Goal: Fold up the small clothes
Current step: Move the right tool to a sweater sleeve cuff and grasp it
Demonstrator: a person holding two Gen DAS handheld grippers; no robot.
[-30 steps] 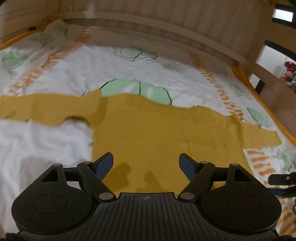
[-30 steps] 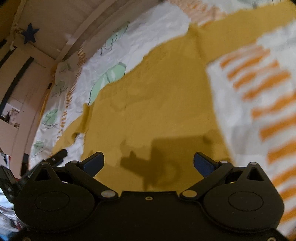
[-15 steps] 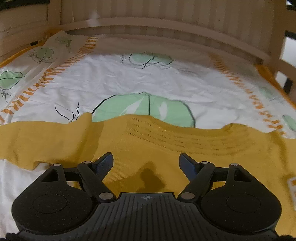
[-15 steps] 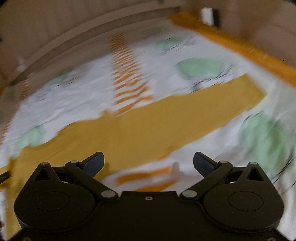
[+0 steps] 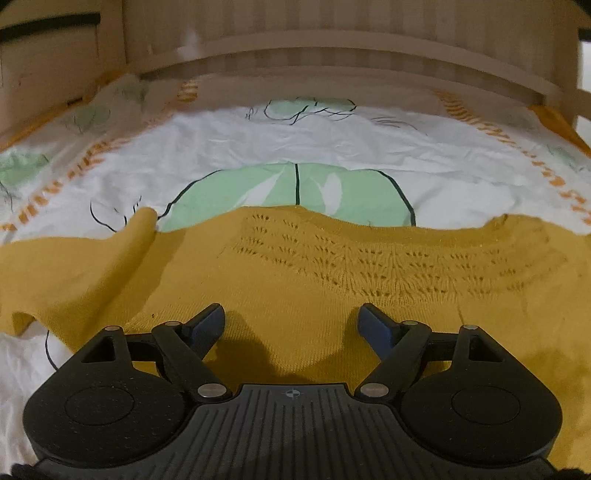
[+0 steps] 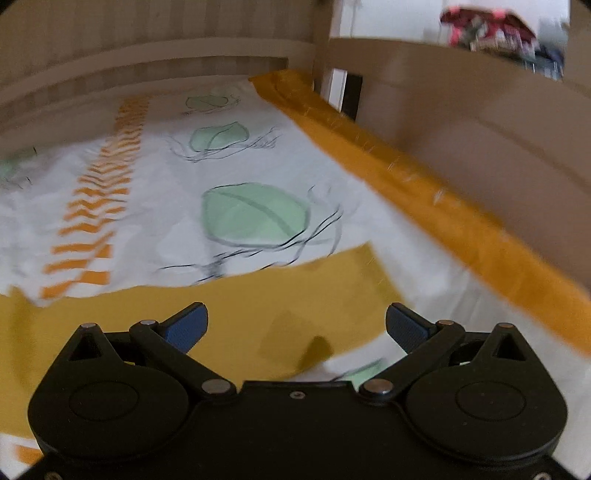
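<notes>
One mustard-yellow knitted sweater (image 5: pixel 332 266) lay spread flat on a white bedsheet (image 5: pixel 369 140) printed with green leaves and orange chevron stripes, inside a pale wooden bed frame (image 5: pixel 332 44). Two handheld grippers hung over it, each with two blue-padded fingers, and neither held anything.

The left gripper (image 5: pixel 291 321) pointed down at the body of the sweater, just short of the neckline. Its jaws stood wide apart and had just eased a little wider, with only flat knit showing in the gap and neither pad pressing on it. This view alone showed the rows of eyelet pattern across the sweater's yoke, the curved collar edge lying over one large green leaf print (image 5: pixel 295 192), and one sleeve (image 5: pixel 74 266) running off to the left with a raised fold at the shoulder. Two orange stripes crossed the sheet here, one on each side.

The right gripper (image 6: pixel 295 325) hovered with its jaws equally wide apart above the sweater's other sleeve (image 6: pixel 258 310), whose squared cuff end lay just right of centre on the sheet. Only this view, which was blurred, took in that cuff, the orange-edged border (image 6: pixel 424 184) of the bedding along the right side rail, a single chevron stripe (image 6: pixel 107 192), three whole leaf prints, and a blurred red and pink heap (image 6: pixel 491 26) beyond the frame. Neither view showed the other gripper, nor the sweater's lower hem.
</notes>
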